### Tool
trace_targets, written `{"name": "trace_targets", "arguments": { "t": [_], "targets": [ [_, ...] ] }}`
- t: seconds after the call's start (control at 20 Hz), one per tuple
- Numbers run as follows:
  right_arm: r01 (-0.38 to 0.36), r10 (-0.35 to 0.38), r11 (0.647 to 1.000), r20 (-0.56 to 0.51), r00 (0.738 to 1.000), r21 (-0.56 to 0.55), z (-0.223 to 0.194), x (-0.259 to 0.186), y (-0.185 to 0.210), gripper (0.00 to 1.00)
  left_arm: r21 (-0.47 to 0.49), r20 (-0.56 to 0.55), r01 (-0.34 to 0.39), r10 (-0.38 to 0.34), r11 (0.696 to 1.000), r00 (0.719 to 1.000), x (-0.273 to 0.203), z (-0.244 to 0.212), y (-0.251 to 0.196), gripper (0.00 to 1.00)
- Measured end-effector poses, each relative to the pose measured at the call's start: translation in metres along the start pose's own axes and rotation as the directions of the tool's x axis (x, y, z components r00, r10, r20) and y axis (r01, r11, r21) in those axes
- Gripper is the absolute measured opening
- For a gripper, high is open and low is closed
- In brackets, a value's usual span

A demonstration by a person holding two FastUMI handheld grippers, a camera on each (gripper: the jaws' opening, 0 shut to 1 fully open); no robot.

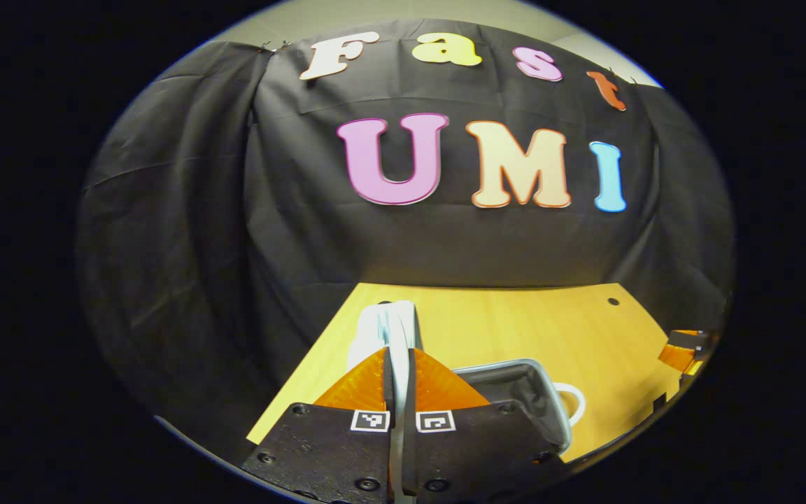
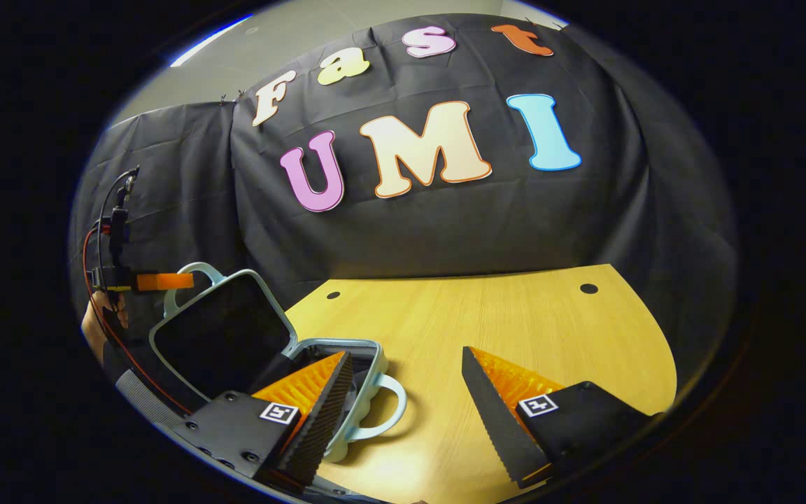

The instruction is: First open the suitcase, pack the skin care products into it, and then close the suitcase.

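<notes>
While left claw [image 1: 401,371] grips suitcase lid [image 2: 224,329], no label legible.

Table [image 2: 487,329]: wood-grain top, smooth, with a low satin sheen. Suitcase [image 2: 224,336]: hard, smooth plastic shell and handles, slightly glossy rim; lid interior looks matt. Booth wall [image 1: 186,231]: matt woven cloth, creased and draped. Right gripper [image 2: 406,413]: fingers ribbed, rough-textured, matt; housings of matt hard plastic with small screws
</notes>
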State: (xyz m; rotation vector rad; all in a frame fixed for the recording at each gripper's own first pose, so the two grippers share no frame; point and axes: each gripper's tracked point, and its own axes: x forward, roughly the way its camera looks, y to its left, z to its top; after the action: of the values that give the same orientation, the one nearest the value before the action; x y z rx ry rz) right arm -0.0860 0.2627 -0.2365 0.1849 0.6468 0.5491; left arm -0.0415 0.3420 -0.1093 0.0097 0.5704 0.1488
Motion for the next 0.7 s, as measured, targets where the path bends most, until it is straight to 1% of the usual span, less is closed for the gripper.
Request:
{"name": "trace_targets", "arguments": {
  "t": [0.2, 0.4, 0.55, 0.7],
  "targets": [
    [0.002, -0.002, 1.0, 0.009, 1.0, -0.008, 0.005, -0.011, -0.015, 0.98, -0.048, 0.023, 0.115, -0.114, 0.992, 0.993, -0.005, 0.003, -0.059, 0.0],
    [0.02, -0.02, 1.0, 0.01, 1.0, -0.012, 0.009, -0.019, -0.035, 0.98, -0.086, 0.027, 0.238, -0.236, 0.968, 0.971, 0.002, -0.006, -0.12, 0.0],
    [0.046, -0.046, 0.999, 0.02, 0.999, -0.013, 0.013, -0.028, -0.053, 0.98, -0.106, 0.007, 0.305, -0.306, 0.947, 0.952, 0.01, -0.019, -0.161, 0.0],
    [0.074, -0.074, 0.997, 0.025, 0.997, -0.013, 0.014, -0.037, -0.07, 0.98, -0.121, -0.033, 0.349, -0.355, 0.929, 0.934, 0.013, -0.041, -0.197, 0.0]
  ]
}}
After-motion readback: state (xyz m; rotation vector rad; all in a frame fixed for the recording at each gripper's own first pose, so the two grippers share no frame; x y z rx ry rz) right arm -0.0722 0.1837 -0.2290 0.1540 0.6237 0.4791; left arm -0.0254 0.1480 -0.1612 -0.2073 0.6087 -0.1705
